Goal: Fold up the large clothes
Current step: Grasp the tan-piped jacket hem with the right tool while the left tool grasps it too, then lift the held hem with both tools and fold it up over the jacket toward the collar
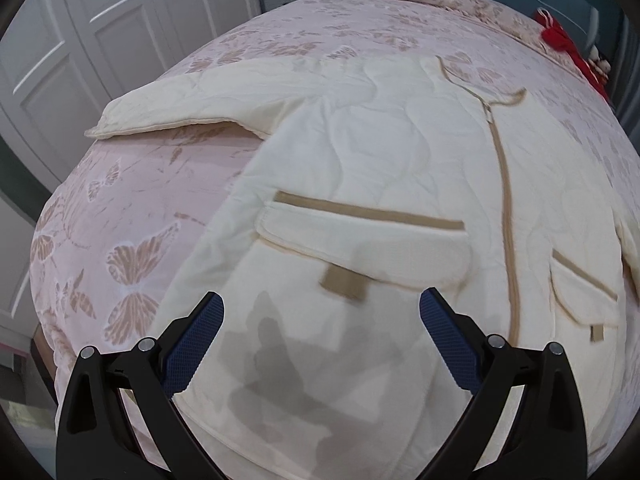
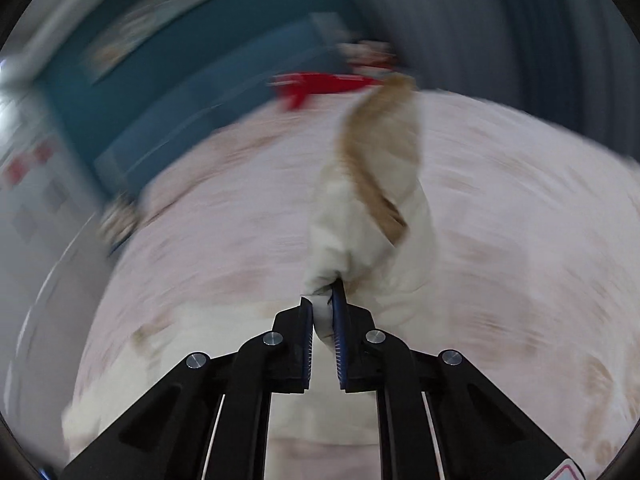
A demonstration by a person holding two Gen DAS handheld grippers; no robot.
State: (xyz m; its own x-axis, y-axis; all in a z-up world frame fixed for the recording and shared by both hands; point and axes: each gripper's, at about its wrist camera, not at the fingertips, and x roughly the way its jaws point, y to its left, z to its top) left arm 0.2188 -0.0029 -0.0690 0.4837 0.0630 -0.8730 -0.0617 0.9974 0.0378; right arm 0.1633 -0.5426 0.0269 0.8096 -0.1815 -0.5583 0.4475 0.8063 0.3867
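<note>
Left wrist view: the cream quilted jacket (image 1: 380,168) is seen laid face up across the pink butterfly-print bed (image 1: 132,216), zip (image 1: 505,184) closed, 1 sleeve (image 1: 168,112) stretched out to the far left and 2 flap pockets on the near part of the front. The left gripper (image 1: 320,308) hangs above the near hem with its jaws wide apart and nothing between them; its shadow falls on the cloth just below.

In the right wrist view, which is heavily smeared, the right gripper (image 2: 325,300) is clamped on a bunched piece of the jacket (image 2: 372,208) with a tan trim band; which part of the garment it is cannot be told for certain. Only a narrow pinch of cloth sits between the pads (image 2: 340,320), so the thick quilted fabric could be judged likely to slip out if it is swung quickly.

With the left gripper not yet holding anything, the body of the jacket is unanchored: a pull from the right side alone could drag the whole garment across the bed or leave a skewed, wrinkled fold. The red item (image 1: 568,52) near the far right edge of the bed could be swept if the cloth travels that way.
</note>
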